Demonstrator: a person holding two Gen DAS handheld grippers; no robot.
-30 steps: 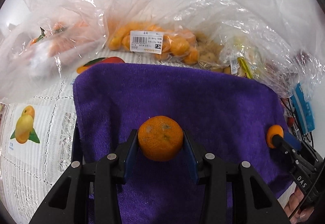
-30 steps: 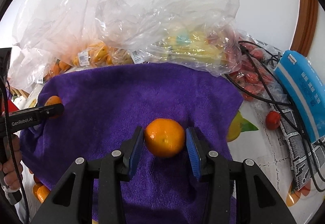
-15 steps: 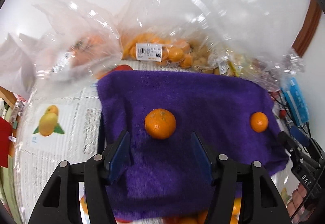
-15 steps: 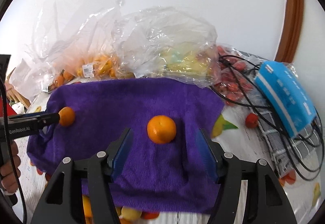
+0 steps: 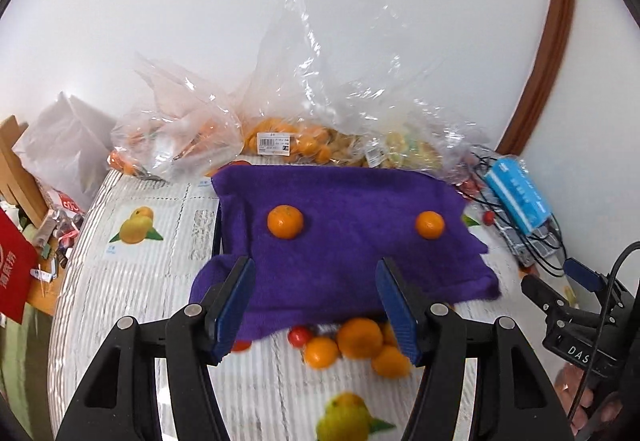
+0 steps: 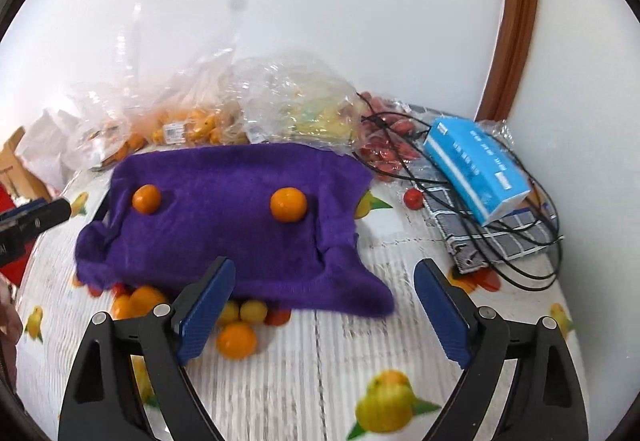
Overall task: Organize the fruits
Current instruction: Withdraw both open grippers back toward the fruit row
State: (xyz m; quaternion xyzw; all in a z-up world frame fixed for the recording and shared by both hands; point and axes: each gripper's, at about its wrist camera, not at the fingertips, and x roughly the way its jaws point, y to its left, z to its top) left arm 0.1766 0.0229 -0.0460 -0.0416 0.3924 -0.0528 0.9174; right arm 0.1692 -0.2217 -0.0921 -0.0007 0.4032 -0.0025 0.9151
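Two oranges (image 5: 285, 221) on purple towel (image 5: 344, 265) | loose fruit (image 5: 356, 345) at its near edge | left claw (image 5: 316, 305) released | right claw (image 6: 324, 305) released

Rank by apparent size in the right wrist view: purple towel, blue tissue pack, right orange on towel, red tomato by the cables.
1. Towel
2. Tissue pack
3. Orange
4. Tomato
The orange and tomato lie about equally far away, so that order looks safe.

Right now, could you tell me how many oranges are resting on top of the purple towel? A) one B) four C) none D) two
D: two oranges, one toward the left and one nearer the middle, sit apart on the purple towel; the other fruit lies on the table at its near edge.
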